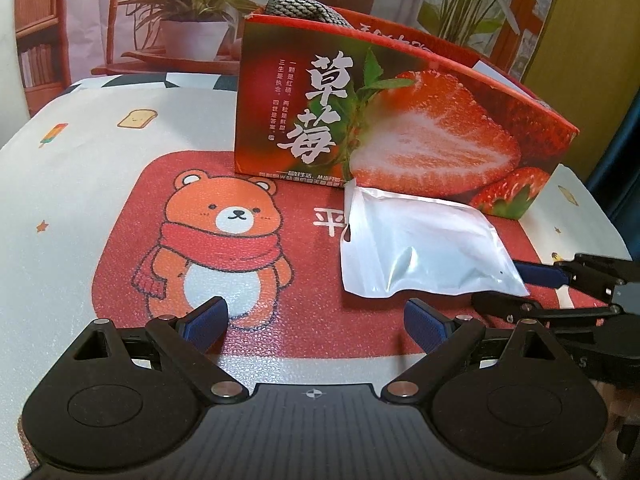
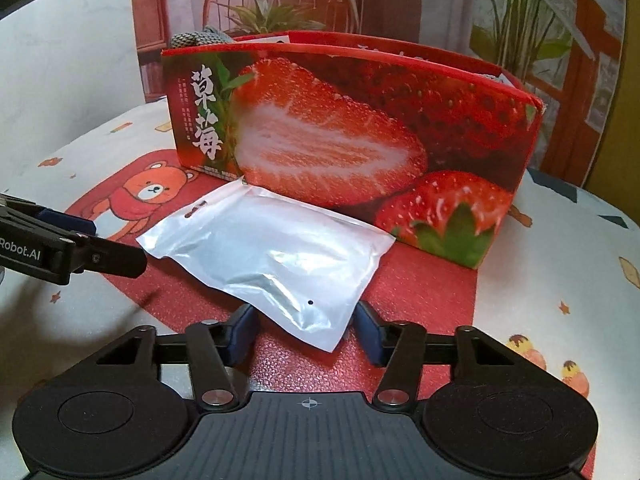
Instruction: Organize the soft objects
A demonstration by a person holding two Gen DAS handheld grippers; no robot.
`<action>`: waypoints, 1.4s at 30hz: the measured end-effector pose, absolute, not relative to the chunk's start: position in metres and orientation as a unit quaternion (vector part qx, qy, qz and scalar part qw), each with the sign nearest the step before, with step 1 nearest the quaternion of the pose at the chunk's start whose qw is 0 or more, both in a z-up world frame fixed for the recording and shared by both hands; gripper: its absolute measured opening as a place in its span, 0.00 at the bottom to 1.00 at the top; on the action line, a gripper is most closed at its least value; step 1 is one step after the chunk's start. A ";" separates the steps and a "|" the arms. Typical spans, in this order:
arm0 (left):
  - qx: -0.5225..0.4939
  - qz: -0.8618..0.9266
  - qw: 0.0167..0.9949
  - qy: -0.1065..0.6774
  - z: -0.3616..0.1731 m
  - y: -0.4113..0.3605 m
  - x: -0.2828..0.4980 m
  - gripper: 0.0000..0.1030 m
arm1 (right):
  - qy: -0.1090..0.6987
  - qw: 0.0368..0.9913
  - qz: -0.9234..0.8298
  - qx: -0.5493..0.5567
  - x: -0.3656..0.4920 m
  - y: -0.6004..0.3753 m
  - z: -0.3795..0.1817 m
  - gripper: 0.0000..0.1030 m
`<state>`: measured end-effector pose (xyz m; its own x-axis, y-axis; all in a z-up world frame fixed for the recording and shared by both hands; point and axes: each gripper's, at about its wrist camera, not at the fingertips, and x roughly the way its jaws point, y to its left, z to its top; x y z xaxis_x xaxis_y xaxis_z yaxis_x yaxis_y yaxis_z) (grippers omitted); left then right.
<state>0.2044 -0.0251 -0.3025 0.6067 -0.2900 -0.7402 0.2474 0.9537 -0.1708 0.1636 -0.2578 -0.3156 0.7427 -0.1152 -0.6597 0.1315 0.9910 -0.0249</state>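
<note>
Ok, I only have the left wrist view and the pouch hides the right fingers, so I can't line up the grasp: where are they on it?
Observer: The near corner of the silver pouch lies between the right gripper's open fingers.
Operator: And where is my left gripper from that side?
Observer: The left gripper sits close beside the pouch's left corner, with none of the pouch between its fingers.

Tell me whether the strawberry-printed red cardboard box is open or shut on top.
Open: the strawberry-printed red cardboard box shows no lid, and a grey woven strap pokes above its rim.
</note>
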 end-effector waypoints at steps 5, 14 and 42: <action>-0.021 -0.149 0.900 0.409 -0.299 -0.025 0.206 0.93 | 0.344 0.936 -0.079 0.001 0.170 -0.260 -0.310 0.46; -0.009 -0.171 0.917 0.359 -0.281 -0.026 0.229 0.86 | 0.309 0.948 -0.078 -0.011 0.183 -0.274 -0.291 0.47; -0.022 -0.297 0.901 0.316 -0.281 -0.077 0.287 0.75 | 0.278 0.956 -0.073 0.061 0.200 -0.301 -0.285 0.40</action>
